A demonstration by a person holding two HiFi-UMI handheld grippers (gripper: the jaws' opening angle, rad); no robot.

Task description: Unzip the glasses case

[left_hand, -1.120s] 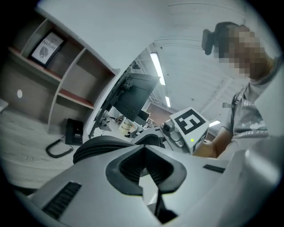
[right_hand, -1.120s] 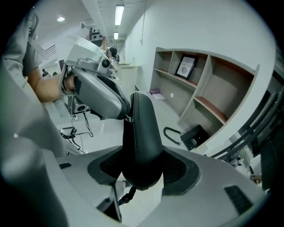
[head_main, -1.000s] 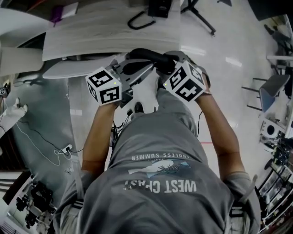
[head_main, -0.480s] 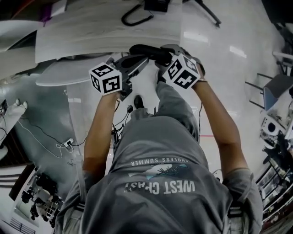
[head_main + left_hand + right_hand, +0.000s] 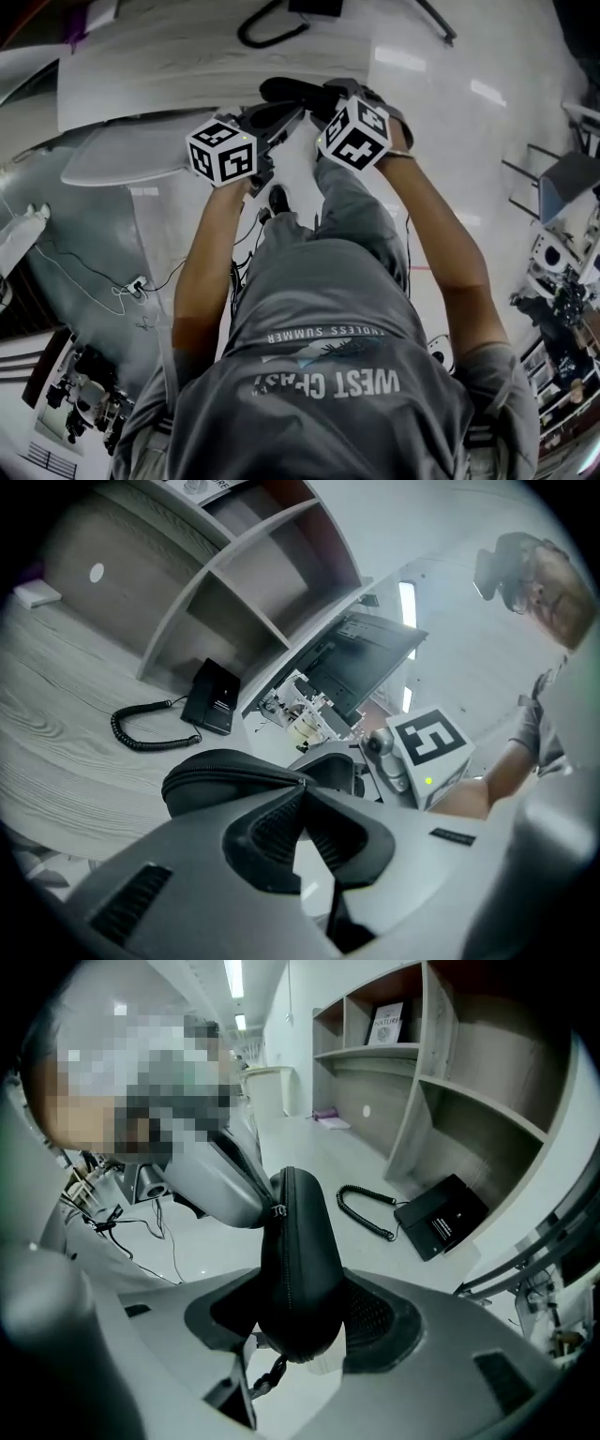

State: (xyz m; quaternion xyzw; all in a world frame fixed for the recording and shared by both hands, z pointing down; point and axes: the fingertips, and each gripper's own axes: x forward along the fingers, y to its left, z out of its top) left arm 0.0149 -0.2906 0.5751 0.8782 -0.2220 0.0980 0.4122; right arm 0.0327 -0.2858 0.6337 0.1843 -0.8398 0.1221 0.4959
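Right tool [image 5: 302, 1324] clamped the black glasses case [image 5: 298, 1251] end-on; left tool [image 5: 302, 794] pinched shut on its zipper pull [image 5: 278, 1210].

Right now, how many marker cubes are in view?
2. The left cube rides on the left gripper, the right cube on the right gripper, side by side. None seems hidden.

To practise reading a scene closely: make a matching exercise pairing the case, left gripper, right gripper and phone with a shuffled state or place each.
Things:
1 case
2 left gripper
3 right gripper
4 phone

States:
a on the desk, cord coiled
b jaws together
c black, zipped shut
d clamped on the case

Pairs: 1c, 2b, 3d, 4a.
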